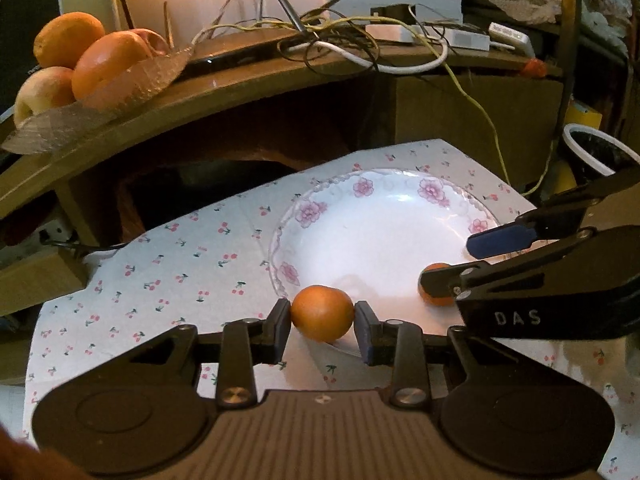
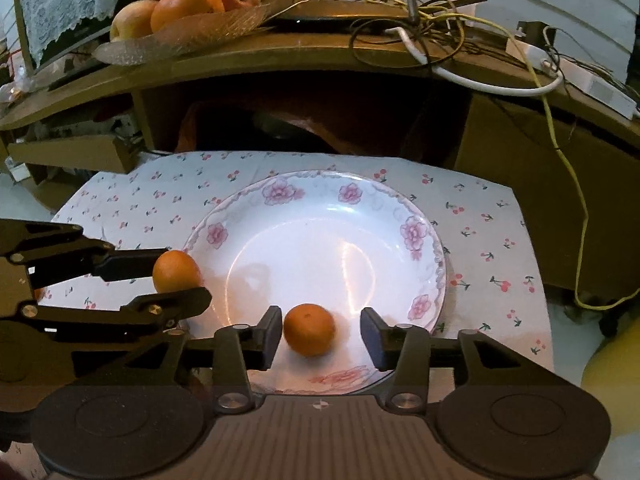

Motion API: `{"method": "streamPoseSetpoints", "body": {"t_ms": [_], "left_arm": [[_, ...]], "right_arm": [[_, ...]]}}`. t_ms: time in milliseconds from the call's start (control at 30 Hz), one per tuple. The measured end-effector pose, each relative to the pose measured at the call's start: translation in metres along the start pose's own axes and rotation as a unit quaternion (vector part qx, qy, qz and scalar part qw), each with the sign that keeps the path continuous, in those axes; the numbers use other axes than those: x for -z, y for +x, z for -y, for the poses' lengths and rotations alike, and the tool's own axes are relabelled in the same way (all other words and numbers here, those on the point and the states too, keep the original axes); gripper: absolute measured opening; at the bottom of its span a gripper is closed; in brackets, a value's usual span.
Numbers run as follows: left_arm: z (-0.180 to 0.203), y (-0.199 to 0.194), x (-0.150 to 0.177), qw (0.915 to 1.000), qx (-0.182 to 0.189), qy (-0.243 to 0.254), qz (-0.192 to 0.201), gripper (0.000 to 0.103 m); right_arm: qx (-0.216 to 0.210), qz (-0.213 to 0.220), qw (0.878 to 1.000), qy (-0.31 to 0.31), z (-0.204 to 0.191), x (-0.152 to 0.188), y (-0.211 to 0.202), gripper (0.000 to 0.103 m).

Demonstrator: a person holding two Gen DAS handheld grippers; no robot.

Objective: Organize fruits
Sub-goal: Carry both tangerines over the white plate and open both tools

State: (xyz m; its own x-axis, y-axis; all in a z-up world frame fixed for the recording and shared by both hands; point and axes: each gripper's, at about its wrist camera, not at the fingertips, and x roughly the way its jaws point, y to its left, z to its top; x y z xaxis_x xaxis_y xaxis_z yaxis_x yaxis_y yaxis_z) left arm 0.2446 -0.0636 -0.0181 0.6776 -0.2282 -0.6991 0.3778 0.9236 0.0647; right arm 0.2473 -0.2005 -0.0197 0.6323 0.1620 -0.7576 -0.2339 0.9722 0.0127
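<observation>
A white plate with pink flowers (image 1: 362,188) (image 2: 216,236) sits on a cherry-print cloth. My left gripper (image 1: 322,320) is shut on a small orange mandarin (image 1: 322,312), held over the plate's near-left rim; it also shows in the right wrist view (image 2: 176,272). My right gripper (image 2: 320,328) is open around a second mandarin (image 2: 309,329) that lies in the plate, touching neither pad. In the left wrist view this second mandarin (image 1: 434,300) shows partly behind the right gripper's fingers (image 1: 500,240).
A glass dish (image 2: 180,36) with oranges and apples stands on the wooden shelf behind, also seen in the left wrist view (image 1: 132,80). Tangled cables (image 2: 440,28) and a white power strip (image 2: 592,88) lie on the shelf. A white-rimmed bin (image 1: 596,152) stands at right.
</observation>
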Motion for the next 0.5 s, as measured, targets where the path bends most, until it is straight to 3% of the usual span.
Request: {"method": "streamPoseSetpoints", "body": {"t_ms": [333,500], "left_arm": [[-0.001,-0.011,-0.007,0.9999,-0.001,-0.009,0.011,0.042],[-0.008,-0.035,-0.002,0.9997,-0.015,-0.010,0.015,0.042]], "right_arm": [[0.007,0.021,0.999,0.028,0.010,-0.003,-0.013,0.053],[0.013,0.028,0.999,0.039,0.017,-0.003,-0.020,0.053]]}}
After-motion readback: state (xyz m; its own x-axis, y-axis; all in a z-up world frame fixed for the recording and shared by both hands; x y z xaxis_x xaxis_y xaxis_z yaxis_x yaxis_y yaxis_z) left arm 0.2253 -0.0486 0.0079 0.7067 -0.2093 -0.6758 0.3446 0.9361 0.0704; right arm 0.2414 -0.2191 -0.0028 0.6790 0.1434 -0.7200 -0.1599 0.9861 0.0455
